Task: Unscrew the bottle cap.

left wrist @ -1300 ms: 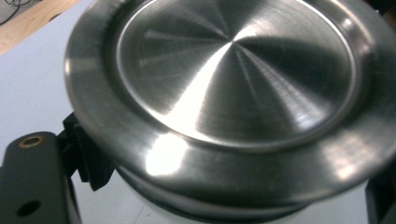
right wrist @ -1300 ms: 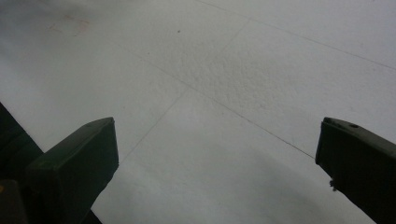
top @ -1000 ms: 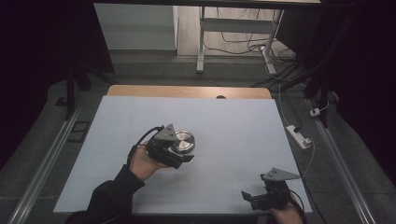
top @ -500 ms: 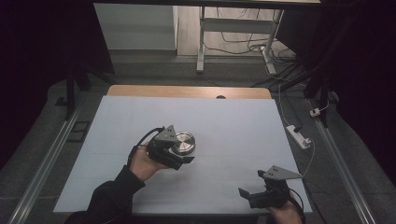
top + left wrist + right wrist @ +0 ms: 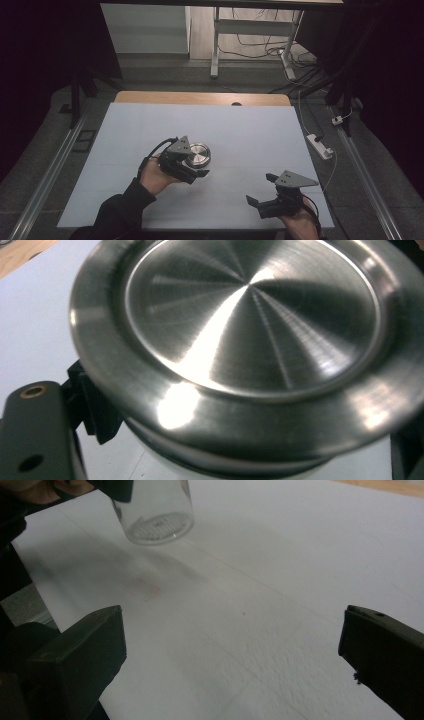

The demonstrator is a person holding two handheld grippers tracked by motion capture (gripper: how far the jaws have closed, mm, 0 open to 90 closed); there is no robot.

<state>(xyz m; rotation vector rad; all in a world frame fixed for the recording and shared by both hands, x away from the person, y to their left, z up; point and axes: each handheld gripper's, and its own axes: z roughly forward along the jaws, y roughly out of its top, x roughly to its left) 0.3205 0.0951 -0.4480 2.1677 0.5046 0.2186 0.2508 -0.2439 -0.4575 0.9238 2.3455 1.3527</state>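
One glass jar (image 5: pixel 156 510) with steel lid (image 5: pixel 199 154), clamped by left gripper (image 5: pixel 194 167)

Surroundings: dark around the lit table (image 5: pixel 150 125).
Glare: strong on the steel lid (image 5: pixel 250 330).
Blur: lid rim soft.

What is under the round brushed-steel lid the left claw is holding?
Under the round brushed-steel lid sits a clear glass jar resting on the white table, gripped by the left claw. The lid hides the jar's inside from above.
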